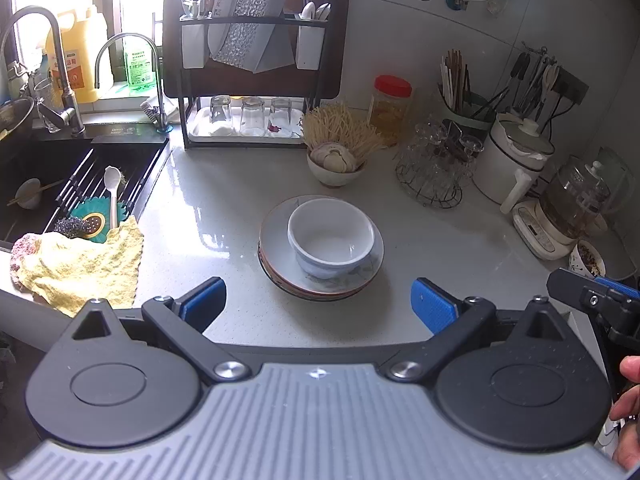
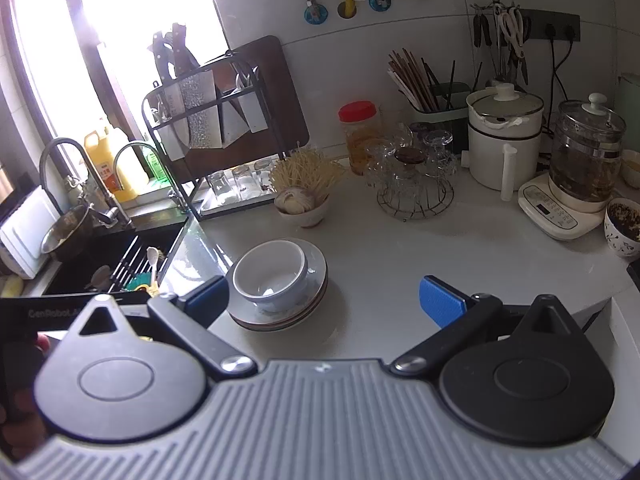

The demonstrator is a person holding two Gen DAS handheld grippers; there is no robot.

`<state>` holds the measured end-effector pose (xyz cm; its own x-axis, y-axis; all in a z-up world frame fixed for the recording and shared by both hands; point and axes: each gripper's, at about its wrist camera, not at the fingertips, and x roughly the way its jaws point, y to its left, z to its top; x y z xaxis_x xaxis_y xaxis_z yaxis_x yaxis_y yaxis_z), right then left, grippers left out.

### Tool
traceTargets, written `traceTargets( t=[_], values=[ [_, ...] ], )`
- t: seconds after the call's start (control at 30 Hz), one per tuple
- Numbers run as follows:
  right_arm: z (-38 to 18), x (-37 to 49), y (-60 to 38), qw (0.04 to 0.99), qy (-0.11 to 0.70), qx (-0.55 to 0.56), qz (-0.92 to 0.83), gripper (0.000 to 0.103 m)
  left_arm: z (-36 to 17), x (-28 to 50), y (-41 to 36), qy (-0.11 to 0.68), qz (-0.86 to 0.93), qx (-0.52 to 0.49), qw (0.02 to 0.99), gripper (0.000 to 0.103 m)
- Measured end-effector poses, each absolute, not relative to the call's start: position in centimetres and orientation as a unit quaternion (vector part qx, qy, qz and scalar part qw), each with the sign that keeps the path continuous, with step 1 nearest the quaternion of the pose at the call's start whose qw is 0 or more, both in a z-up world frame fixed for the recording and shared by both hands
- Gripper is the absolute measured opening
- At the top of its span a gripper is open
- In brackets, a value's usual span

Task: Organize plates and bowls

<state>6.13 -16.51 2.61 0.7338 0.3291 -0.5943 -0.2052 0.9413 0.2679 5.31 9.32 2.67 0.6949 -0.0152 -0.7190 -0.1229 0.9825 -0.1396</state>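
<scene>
White bowl (image 1: 331, 237) seated upright on top of plate stack (image 1: 280, 268), mid-bench (image 1: 224, 208), slightly right of stack centre; bowl interior bare in left wrist view. Stack of several plates, top one pale, reddish rims showing lower down. Left hand-held gripper (image 1: 318, 305) near edge of bench, fingers spread wide, nothing between blue pads (image 1: 434, 306), just short of stack, not touching. Right hand-held gripper (image 2: 325, 298) likewise spread and holding nothing, stack lying just beside its left pad (image 2: 208, 295); contact there cannot be judged. Tip of right unit visible at far right of left wrist view, with fingers of a person's hand (image 1: 628, 392) below. Far side of bench: small bowl of garlic (image 1: 335, 164) with bundle of dried noodles (image 1: 340, 130) behind, red-lidded jar (image 1: 390, 108), wire stand of glasses (image 1: 434, 164), white pot (image 1: 510, 160), glass kettle (image 1: 576, 200). Left: dark sink (image 1: 80, 176), yellow cloth (image 1: 80, 264) at its near corner. Drying rack (image 1: 252, 68) far centre, tumblers inverted underneath.
</scene>
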Motion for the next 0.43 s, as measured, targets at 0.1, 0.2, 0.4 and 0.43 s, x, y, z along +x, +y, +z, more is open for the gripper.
traceTargets(
  t=[0.1,0.2,0.4,0.43],
  values=[
    [2.60,6.22,-16.54,0.926,0.335,0.092,0.145,0.103,2.68,5.28,9.24,0.389,0.029,-0.089,0.916,0.100],
    [2.55,6.37,-16.55,0.924,0.339,0.096,0.146,0.103,2.66,5.32,9.33,0.389,0.030,-0.089,0.916,0.101],
    [2.58,6.77,-16.41,0.924,0.337,0.092,0.153,0.103,3.25,5.69,9.47,0.381,0.035,-0.085,0.920,0.101],
    [2.63,6.77,-16.44,0.925,0.336,0.091,0.152,0.103,3.37,5.72,9.34,0.380,0.034,-0.082,0.921,0.101]
  ],
)
